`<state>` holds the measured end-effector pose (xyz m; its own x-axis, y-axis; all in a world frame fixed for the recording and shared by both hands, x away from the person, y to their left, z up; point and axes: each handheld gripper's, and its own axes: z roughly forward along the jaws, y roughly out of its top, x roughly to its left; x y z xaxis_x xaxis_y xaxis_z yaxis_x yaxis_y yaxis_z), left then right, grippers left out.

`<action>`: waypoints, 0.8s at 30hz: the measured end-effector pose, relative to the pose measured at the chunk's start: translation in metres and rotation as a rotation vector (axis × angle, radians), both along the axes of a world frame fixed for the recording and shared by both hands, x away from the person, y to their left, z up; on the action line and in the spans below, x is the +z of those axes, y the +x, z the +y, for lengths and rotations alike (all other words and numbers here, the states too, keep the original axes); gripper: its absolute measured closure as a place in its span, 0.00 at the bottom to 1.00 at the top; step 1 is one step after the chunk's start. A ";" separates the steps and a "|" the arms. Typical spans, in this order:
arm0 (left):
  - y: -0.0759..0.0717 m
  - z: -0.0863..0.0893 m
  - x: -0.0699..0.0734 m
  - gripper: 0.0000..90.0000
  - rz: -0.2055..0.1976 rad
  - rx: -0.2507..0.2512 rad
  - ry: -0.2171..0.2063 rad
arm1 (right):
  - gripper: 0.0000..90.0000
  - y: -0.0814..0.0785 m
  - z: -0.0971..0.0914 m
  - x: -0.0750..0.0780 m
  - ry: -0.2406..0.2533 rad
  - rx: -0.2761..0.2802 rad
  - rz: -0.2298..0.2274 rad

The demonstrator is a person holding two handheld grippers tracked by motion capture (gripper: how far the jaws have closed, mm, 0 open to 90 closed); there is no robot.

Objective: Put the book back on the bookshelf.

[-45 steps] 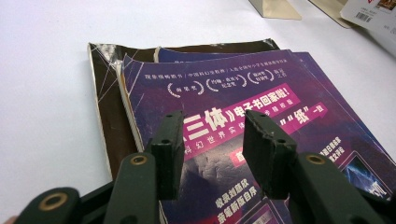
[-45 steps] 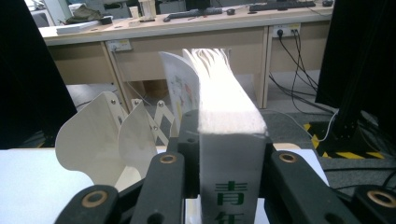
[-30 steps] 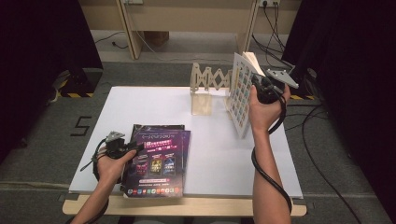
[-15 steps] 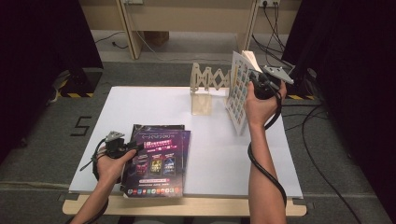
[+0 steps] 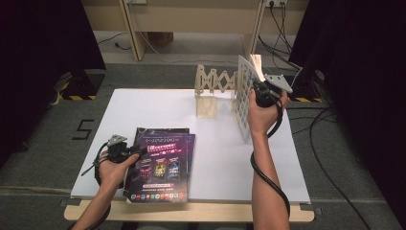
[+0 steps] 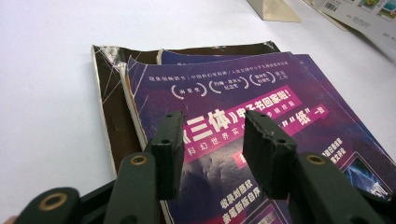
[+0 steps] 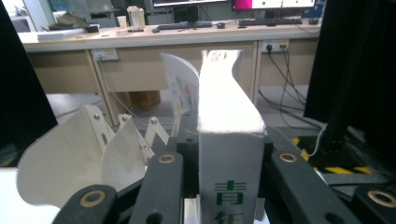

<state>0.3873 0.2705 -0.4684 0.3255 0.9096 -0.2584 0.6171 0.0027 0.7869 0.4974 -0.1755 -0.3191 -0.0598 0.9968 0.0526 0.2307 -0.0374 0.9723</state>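
One book point(image 5: 245, 98) is lifted upright at the rack point(image 5: 215, 86), clamped in the right gripper point(image 7: 229, 154) fingers, not yet slotted. Stack point(image 5: 160, 165) still lies at the near-left counter point(image 5: 201, 143) edge; left gripper point(image 6: 212, 140) fingers gape over it, holding nothing. Middle counter is bare; rack sits at the far edge.

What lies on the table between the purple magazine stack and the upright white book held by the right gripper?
Nothing: in the high view, bare white tabletop separates the purple magazine stack from the white book.
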 end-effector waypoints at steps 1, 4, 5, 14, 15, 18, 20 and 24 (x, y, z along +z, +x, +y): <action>0.000 0.000 0.000 0.64 -0.002 -0.001 0.000 | 0.82 -0.002 0.000 -0.001 -0.003 0.000 0.003; 0.000 -0.001 -0.001 0.64 0.000 -0.006 0.005 | 0.82 -0.008 -0.002 -0.005 -0.023 0.011 0.007; 0.000 -0.001 -0.001 0.64 -0.001 -0.008 0.006 | 0.82 -0.010 -0.002 -0.006 -0.033 0.013 0.009; -0.001 -0.003 0.000 0.64 0.000 -0.011 0.010 | 0.80 -0.018 -0.012 -0.005 0.006 0.016 0.047; -0.001 -0.002 0.000 0.64 -0.001 -0.011 0.009 | 0.80 -0.018 -0.014 -0.004 0.007 0.017 0.052; -0.001 -0.002 0.001 0.64 -0.004 -0.008 0.006 | 0.79 -0.018 -0.019 -0.002 0.033 0.018 0.070; -0.001 -0.002 0.001 0.64 -0.005 -0.007 0.006 | 0.79 -0.017 -0.021 -0.001 0.049 0.025 0.074; -0.001 -0.001 0.001 0.64 -0.005 -0.009 0.007 | 0.77 -0.016 -0.025 0.000 0.066 0.032 0.087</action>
